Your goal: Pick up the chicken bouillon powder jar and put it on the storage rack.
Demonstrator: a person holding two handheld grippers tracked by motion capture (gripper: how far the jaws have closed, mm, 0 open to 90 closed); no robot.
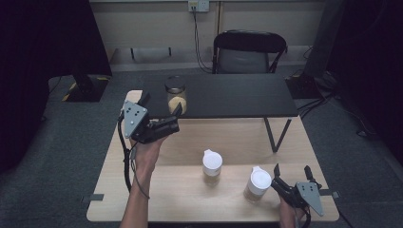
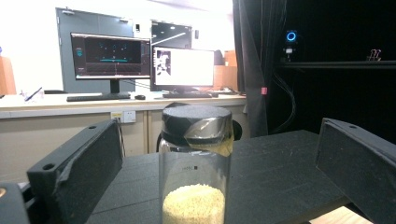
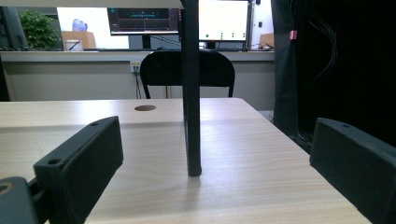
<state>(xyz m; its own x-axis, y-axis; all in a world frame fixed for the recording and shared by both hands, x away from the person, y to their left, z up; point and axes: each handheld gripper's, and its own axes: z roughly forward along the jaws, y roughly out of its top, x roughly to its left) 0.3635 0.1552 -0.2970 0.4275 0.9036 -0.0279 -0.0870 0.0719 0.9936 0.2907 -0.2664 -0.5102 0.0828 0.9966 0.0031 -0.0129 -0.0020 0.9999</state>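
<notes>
While the left hand-held gripper (image 1: 161,105) hangs raised over the left part of the light wooden desk (image 1: 157,209), its two black jaws stand wide apart on either side of the clear glass jar with a black lid and pale yellow grains (image 1: 175,95), gripping nothing; in the left gripper view the jar (image 2: 196,172) stands upright between the jaws with open room on both sides. The jar stands near the front left corner of the low black shelf (image 1: 237,97) that stands on the far half of the desk, close to the shelf's front edge. The right hand-held gripper (image 1: 291,172) lies low by the desk's near right corner, jaws likewise spread and empty. Just to its left stands a small jar with a white lid (image 1: 257,184), almost touching the nearer jaw, and a second small white-lidded jar (image 1: 212,166) stands in the middle of the desk, apart from it. In the right gripper view the shelf's black leg (image 3: 191,88) rises between the jaws, with bare wood around its foot.
</notes>
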